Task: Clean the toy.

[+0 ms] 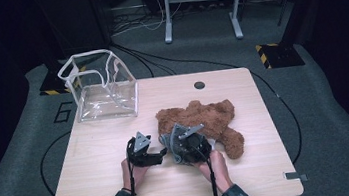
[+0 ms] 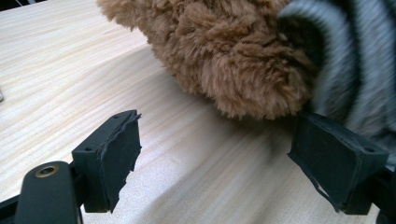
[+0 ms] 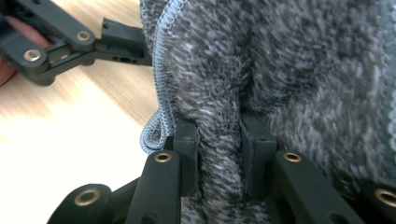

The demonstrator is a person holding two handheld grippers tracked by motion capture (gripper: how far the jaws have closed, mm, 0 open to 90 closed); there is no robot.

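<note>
teddy bear (image 1: 204,119) is lying flat on the wooden table (image 1: 95,163), brown and fuzzy, a bit right of the middle, with a grey fleecy cloth (image 3: 299,70) at the end nearest the person. right gripper (image 3: 219,144) is pinched tight on a fold of that grey cloth, pads squeezing it from both sides, and you can see the stitched edge of the cloth curling just left of the jaws. left gripper (image 2: 219,154) sits just beside it, jaws wide apart with nothing between them but bare tabletop, the brown fur right in front and the right-hand pad (image 2: 334,156) maybe brushing the fur, hard to tell from that angle. clear plastic bag (image 1: 103,86) with a white trim stands open at the far left corner of the table, well apart from the bear.
</note>
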